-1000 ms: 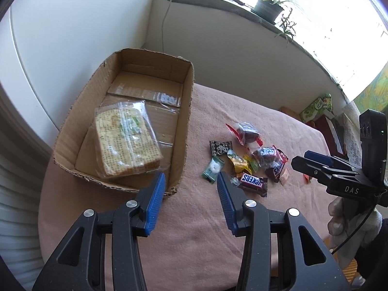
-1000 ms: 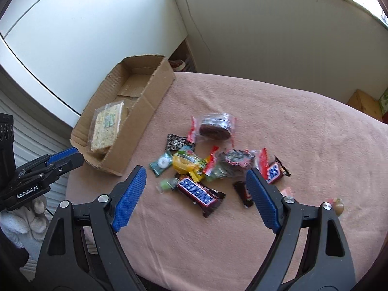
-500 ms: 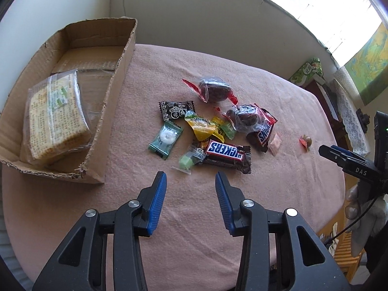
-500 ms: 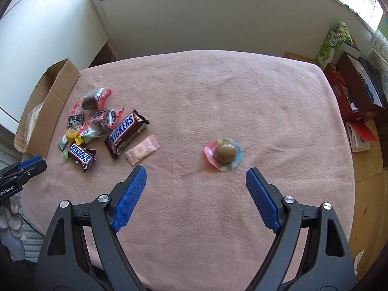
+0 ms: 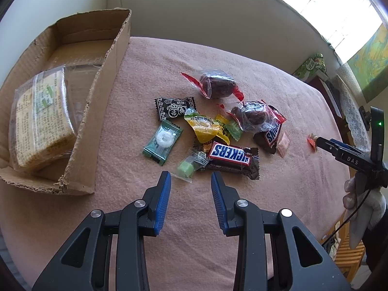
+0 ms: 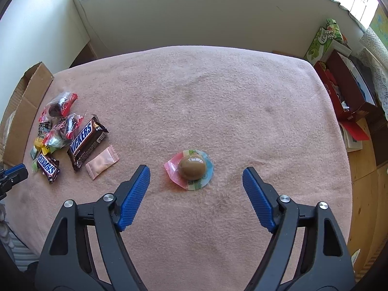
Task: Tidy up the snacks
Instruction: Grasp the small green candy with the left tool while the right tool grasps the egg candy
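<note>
The left gripper [image 5: 190,184] hangs just short of the green candy [image 5: 186,168], jaws closing with nothing between them. Beside that candy, the small Snickers bar [image 5: 230,156] lies crosswise on the pink counter [image 5: 169,68], its long axis pointing away from the cardboard box [image 5: 106,72]. The right gripper [image 6: 196,184], jaws narrowing yet empty, frames the round jelly cup [image 6: 191,168], well apart from the box.

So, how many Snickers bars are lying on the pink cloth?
2: a small Snickers bar at the pile's near edge, and a larger Snickers bar beside the pale pink sachet. None seems hidden.
</note>
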`<state>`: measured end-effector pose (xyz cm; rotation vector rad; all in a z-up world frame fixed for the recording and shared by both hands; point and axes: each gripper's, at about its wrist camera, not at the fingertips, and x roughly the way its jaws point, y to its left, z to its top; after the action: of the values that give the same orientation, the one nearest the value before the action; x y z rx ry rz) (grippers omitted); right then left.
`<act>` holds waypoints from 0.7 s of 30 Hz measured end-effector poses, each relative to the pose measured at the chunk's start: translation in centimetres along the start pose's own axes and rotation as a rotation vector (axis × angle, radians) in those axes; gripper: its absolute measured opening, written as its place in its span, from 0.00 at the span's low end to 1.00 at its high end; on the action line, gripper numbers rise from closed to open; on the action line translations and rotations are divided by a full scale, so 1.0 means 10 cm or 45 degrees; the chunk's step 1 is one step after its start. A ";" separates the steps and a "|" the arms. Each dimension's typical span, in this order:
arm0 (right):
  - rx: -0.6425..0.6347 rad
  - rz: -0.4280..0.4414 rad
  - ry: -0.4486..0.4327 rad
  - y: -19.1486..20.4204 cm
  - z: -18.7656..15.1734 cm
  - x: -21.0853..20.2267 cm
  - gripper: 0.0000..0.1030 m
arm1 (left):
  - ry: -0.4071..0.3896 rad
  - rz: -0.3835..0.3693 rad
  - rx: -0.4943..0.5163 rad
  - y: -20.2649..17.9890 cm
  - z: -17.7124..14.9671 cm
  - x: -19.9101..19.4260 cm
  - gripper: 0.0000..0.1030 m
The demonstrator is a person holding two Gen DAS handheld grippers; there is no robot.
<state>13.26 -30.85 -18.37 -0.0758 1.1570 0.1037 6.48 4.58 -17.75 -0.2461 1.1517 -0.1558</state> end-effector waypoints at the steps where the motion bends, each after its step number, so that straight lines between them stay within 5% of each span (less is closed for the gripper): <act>1: 0.006 -0.008 0.002 -0.01 0.00 0.01 0.77 | 0.003 0.001 -0.001 0.00 0.01 0.03 0.32; 17: -0.020 -0.017 0.032 0.04 0.09 0.23 0.77 | 0.025 0.015 0.031 -0.05 0.09 0.27 0.21; 21: -0.033 -0.007 0.058 0.03 0.15 0.33 0.66 | 0.019 0.018 0.049 -0.07 0.09 0.29 0.17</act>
<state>15.85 -30.26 -20.79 -0.1048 1.2009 0.1131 8.46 3.33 -19.78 -0.2027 1.1636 -0.1677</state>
